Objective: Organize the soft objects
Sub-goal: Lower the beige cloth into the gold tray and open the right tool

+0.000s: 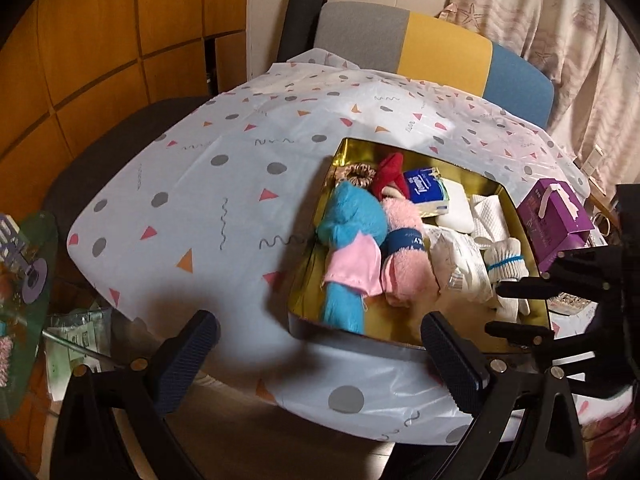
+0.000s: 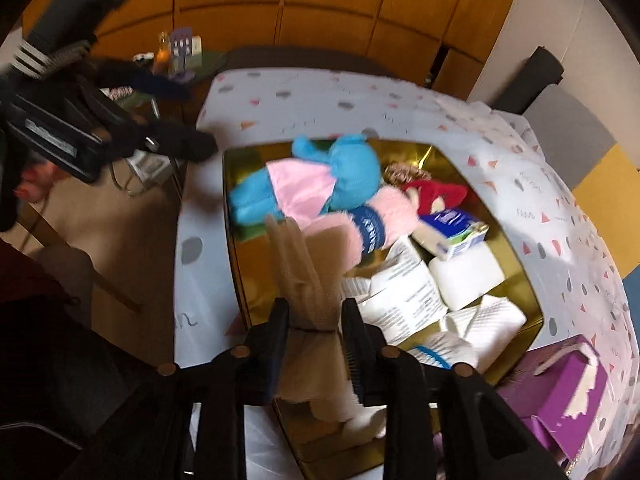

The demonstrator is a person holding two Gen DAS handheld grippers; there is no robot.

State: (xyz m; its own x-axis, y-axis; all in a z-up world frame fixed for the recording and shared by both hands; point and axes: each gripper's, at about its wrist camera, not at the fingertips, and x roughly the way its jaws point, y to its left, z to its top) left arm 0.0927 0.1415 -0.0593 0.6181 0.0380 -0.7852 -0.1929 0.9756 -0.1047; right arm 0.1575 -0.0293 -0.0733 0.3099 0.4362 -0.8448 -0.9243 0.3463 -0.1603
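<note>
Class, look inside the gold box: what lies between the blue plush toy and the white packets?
A pink plush with a navy band lies between the blue plush toy and the white packets; the left wrist view shows this clearly.

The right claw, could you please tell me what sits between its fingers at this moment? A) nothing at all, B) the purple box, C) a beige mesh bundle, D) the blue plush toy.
C: in the right wrist view the right claw has a beige mesh bundle between its fingers, above the gold tray; the blue plush toy lies in the tray and the purple box stands beside it.
</note>
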